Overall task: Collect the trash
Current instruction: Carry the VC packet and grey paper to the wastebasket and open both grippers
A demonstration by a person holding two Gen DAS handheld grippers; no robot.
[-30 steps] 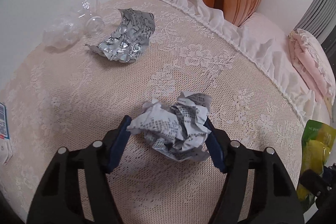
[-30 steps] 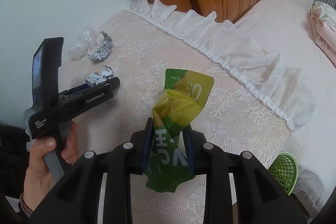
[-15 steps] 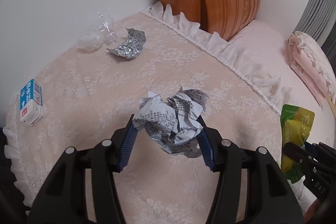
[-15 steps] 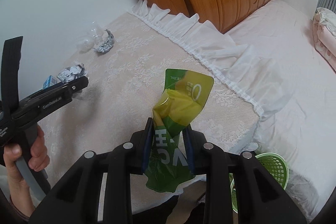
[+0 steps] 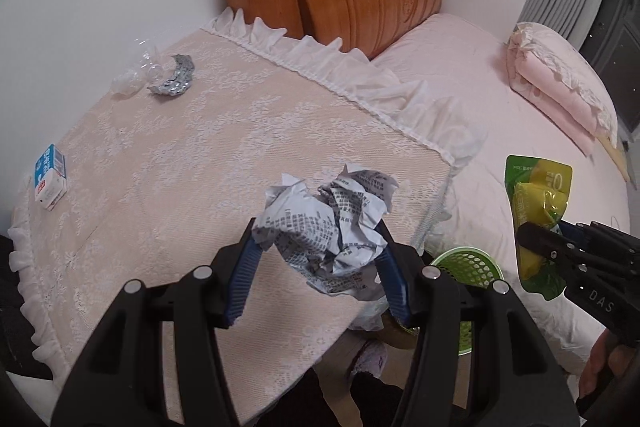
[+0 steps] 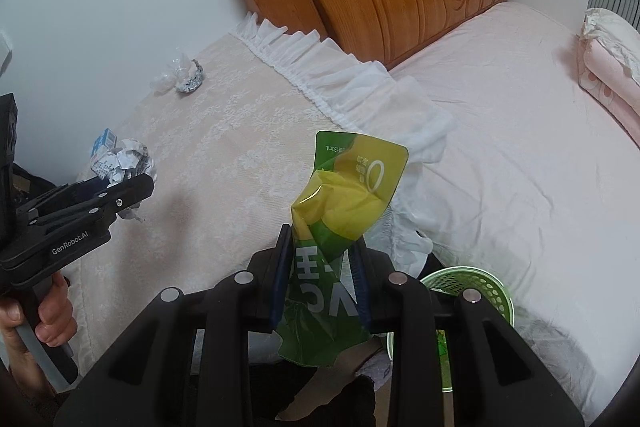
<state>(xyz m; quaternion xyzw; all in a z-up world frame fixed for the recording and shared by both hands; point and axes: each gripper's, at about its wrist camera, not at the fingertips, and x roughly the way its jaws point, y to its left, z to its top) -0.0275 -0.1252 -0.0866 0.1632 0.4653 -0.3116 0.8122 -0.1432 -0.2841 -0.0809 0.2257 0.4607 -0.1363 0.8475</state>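
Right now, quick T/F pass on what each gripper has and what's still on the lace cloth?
1. The left gripper has a crumpled printed paper ball between its jaws. True.
2. The right gripper is empty. False: it is shut on a green and yellow pouch.
3. A small blue and white carton stands on the lace cloth. True.
4. The foil blister pack is in the green basket. False: it lies on the cloth near the wall, beside clear plastic wrap.
5. The basket sits on the bed. False: it is down beside it.
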